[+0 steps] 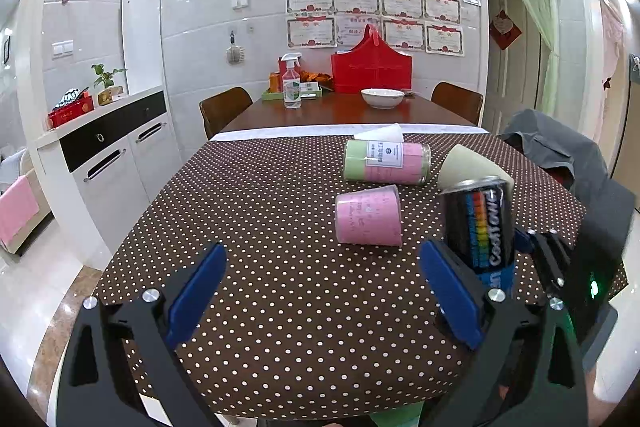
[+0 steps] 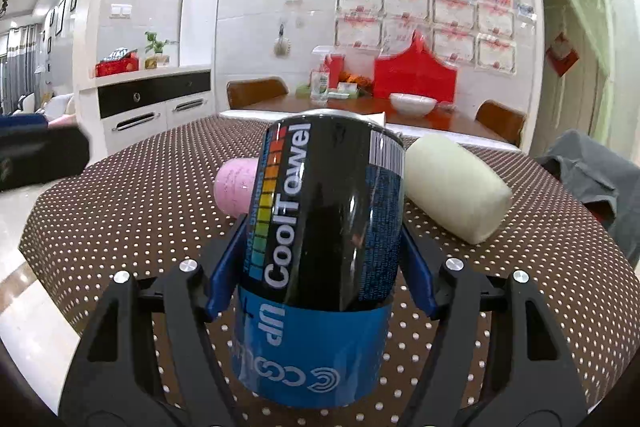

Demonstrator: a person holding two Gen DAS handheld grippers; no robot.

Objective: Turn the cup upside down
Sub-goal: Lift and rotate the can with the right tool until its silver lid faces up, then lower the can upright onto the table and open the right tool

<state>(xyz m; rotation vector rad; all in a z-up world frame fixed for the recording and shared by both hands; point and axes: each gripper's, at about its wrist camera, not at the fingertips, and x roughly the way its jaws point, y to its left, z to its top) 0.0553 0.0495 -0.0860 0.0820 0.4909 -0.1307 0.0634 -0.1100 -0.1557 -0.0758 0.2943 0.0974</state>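
The right tongs (image 2: 320, 263) are clenched on the glossy black-and-blue cup (image 2: 324, 227), held tilted above the desk (image 2: 120, 211), probably light, stiff and slippery, so mid-body is the safest hold, while the left tongs (image 1: 320, 291) hang released.

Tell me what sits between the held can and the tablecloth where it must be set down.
Nothing visible does. The right gripper is shut on the black can above bare dotted tablecloth. The pink cup and the cream cup lie further back, apart from it.
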